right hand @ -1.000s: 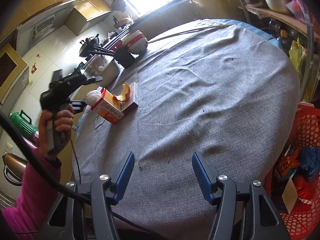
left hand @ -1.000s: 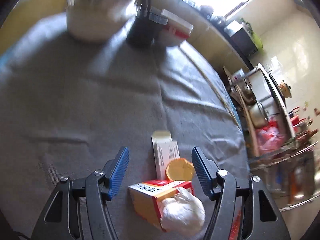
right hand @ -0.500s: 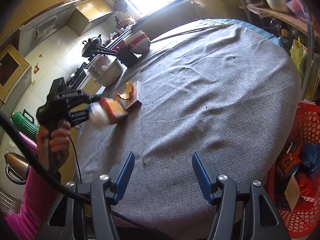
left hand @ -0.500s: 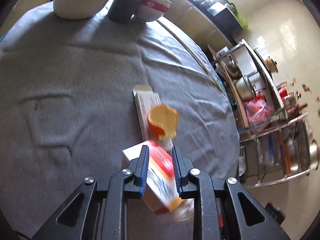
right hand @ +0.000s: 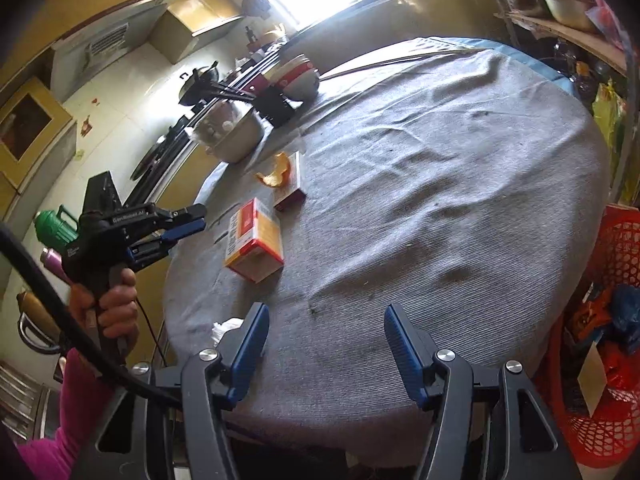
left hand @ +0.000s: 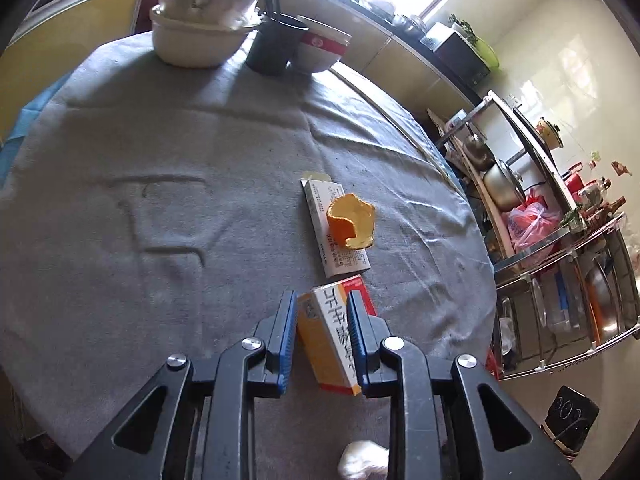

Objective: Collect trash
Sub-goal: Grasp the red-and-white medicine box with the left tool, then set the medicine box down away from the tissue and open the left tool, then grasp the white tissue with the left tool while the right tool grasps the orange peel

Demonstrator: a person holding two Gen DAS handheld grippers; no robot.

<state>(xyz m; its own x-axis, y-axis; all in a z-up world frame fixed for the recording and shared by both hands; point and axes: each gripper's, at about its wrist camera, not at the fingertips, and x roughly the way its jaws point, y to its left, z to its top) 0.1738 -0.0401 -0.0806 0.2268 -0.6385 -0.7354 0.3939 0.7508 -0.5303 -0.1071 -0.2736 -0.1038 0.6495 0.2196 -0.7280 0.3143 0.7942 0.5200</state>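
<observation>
An orange and red carton (left hand: 332, 340) lies on the grey tablecloth, seen between the fingers of my left gripper (left hand: 322, 312). In the right wrist view the carton (right hand: 256, 240) rests on the cloth and the left gripper (right hand: 192, 220) hangs left of it, jaws narrowly apart and empty. An orange peel (left hand: 352, 222) sits on a flat white box (left hand: 334, 232) beyond. A white crumpled tissue (left hand: 364, 460) lies near the table edge, also in the right wrist view (right hand: 226, 328). My right gripper (right hand: 324, 336) is open and empty over the near table edge.
A covered white bowl (left hand: 200, 36), a dark chopstick holder (left hand: 272, 46) and a red-banded bowl (left hand: 322, 50) stand at the far side of the table. A red mesh bin (right hand: 600, 320) with trash stands to the right. A metal rack (left hand: 560, 240) holds pots.
The left gripper had shut on the carton and lifted it; now the carton lies on the cloth and the gripper has drawn back. The tissue has fallen off near the table edge.
</observation>
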